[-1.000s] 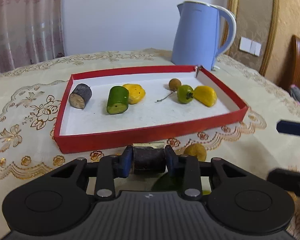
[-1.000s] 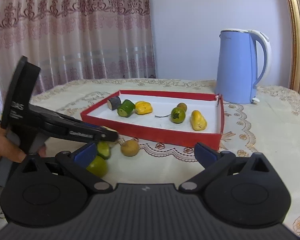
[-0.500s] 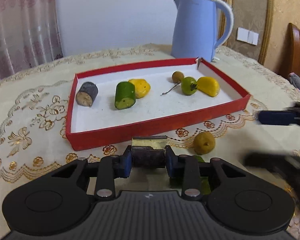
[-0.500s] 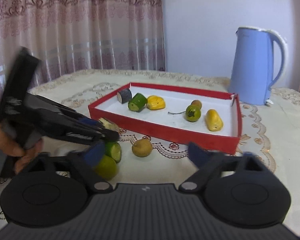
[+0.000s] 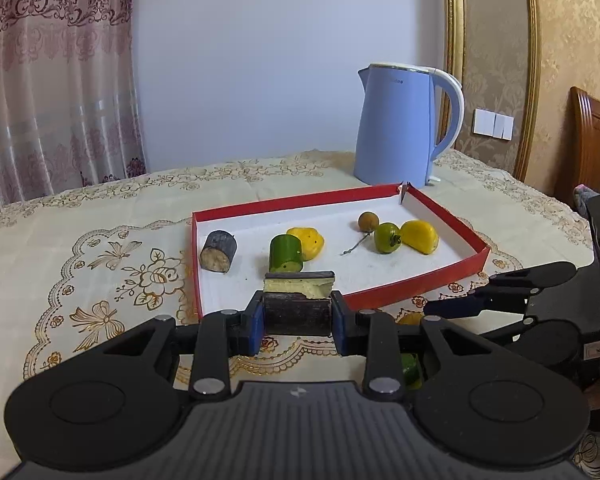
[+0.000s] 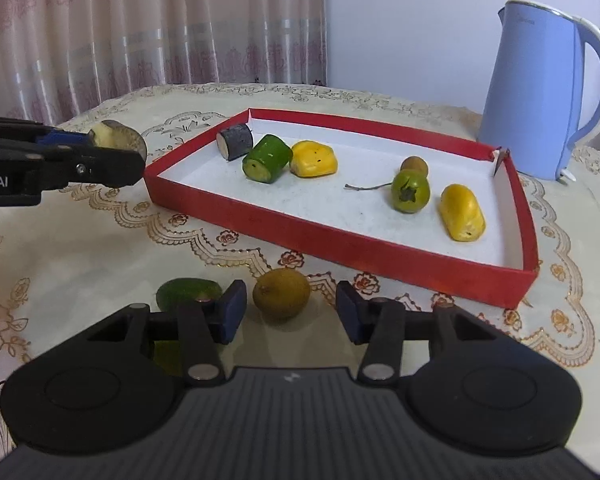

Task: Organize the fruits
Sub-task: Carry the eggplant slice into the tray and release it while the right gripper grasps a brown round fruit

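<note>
My left gripper (image 5: 297, 322) is shut on a dark-skinned fruit chunk (image 5: 298, 304) with pale flesh, held above the tablecloth just before the red tray's (image 5: 416, 290) near wall; it also shows in the right wrist view (image 6: 116, 140). The tray (image 6: 380, 256) holds a dark chunk (image 6: 236, 146), a green cylinder (image 6: 267, 158), two yellow pieces (image 6: 314, 163), a green round fruit (image 6: 410, 192) and a small brown fruit (image 6: 414, 166). My right gripper (image 6: 290, 312) is open, its fingers either side of a brownish-yellow round fruit (image 6: 282, 294) on the cloth.
A green fruit piece (image 6: 188, 294) lies on the cloth left of the right gripper. A blue electric kettle (image 5: 400, 128) stands behind the tray's far right corner. A wooden chair (image 5: 592, 148) is at the right, curtains at the left.
My left gripper has risen with the dark chunk and moved toward the tray's near wall. My right gripper has moved forward and down around the brownish-yellow fruit, its jaws narrower.
</note>
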`<state>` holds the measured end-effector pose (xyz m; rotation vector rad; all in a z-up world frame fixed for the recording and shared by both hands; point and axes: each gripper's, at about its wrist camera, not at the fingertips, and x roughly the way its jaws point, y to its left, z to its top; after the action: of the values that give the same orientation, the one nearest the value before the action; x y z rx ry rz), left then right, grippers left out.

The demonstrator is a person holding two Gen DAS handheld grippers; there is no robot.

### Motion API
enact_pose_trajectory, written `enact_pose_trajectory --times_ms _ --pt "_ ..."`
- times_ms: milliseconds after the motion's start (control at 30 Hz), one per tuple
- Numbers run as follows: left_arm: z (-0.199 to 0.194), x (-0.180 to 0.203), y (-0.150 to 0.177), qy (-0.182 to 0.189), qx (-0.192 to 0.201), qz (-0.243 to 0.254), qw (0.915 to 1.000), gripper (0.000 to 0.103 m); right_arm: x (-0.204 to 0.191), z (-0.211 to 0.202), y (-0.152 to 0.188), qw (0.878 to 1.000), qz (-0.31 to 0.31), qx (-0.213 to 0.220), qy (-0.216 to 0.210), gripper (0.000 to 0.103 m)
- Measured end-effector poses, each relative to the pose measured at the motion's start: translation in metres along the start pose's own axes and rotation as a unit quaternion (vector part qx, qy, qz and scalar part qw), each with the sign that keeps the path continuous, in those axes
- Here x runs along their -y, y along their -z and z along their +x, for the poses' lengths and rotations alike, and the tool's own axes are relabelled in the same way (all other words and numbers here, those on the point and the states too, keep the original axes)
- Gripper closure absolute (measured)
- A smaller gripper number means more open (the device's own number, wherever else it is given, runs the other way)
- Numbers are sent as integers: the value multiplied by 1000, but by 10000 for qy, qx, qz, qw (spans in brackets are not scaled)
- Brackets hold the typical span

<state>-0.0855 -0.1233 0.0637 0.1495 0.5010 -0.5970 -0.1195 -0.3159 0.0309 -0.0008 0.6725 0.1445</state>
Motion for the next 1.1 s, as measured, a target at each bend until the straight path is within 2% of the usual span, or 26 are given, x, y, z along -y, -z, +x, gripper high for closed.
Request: enact_pose_trajectory --times_ms 133,200,500,733,867,1100 --pt "4 -4 2 2 -41 -66 10000 71 -4 7 -1 9999 -126 -95 34 67" --pt "6 -6 3 -6 -58 -93 9999 71 -6 7 -1 9999 -144 -81 -5 75" --pt "16 -13 -4 -110 -89 -206 9997 71 -7 -1 2 9994 -273 173 -103 75" --pt "55 -2 -49 -52 -38 -204 9998 71 9 -9 5 9986 207 417 -266 74" --pt "93 17 -64 315 -348 -363 9982 71 17 -10 6 9975 435 458 -325 74" --pt "140 33 -54 299 -877 -478 9945 71 21 -7 5 9965 542 413 -486 74"
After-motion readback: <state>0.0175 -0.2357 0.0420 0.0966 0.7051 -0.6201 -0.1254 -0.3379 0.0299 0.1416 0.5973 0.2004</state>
